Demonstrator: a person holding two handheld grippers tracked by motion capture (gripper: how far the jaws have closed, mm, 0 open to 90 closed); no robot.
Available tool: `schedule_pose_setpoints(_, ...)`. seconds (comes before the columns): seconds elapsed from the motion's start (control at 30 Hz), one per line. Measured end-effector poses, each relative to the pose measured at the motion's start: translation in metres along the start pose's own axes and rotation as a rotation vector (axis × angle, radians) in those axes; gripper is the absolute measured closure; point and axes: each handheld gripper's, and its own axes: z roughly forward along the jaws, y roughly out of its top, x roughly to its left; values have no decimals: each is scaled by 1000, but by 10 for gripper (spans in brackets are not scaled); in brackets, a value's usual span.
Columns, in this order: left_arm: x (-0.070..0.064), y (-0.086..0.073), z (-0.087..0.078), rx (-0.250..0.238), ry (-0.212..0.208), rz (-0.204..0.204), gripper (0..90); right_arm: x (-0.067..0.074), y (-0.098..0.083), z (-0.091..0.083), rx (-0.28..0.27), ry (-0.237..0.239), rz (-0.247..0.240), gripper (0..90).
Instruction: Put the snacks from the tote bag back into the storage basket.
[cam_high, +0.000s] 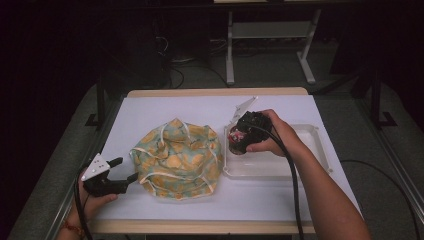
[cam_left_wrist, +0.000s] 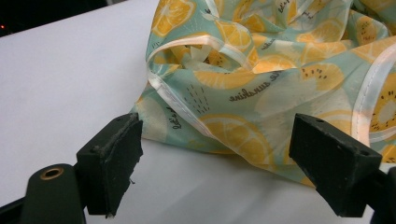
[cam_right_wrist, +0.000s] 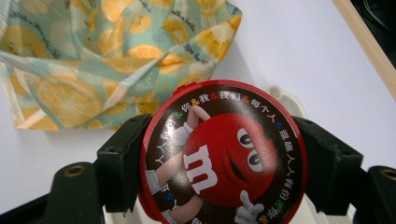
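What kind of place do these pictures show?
Probably a lab or recording workspace, not a home: a white-topped table with a wooden edge stands in a dark room, white metal bench legs stand behind it, and black cables lie on the grey floor.

**Two black hand-held grippers, one beaded wrist**

The matte-black left gripper carries a grey three-cornered plate with dark holes; its blocky jaws show a brass-ringed screw hole. The black right gripper trails a thick black cable. An orange-red beaded bracelet circles the left wrist.
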Motion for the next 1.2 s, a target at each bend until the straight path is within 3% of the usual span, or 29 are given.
schedule_pose_setpoints(0.33,1,1,-3,-12,3,-4,169,5,15,0,-2,4,-30,249)
schedule_pose_setpoints(0.77,2,1,-2,-11,0,-2,169,12,35,6,-29,17,-34,249)
schedule_pose_setpoints(1.2,2,1,-2,-17,-5,-3,169,26,63,16,-39,35,-59,250)
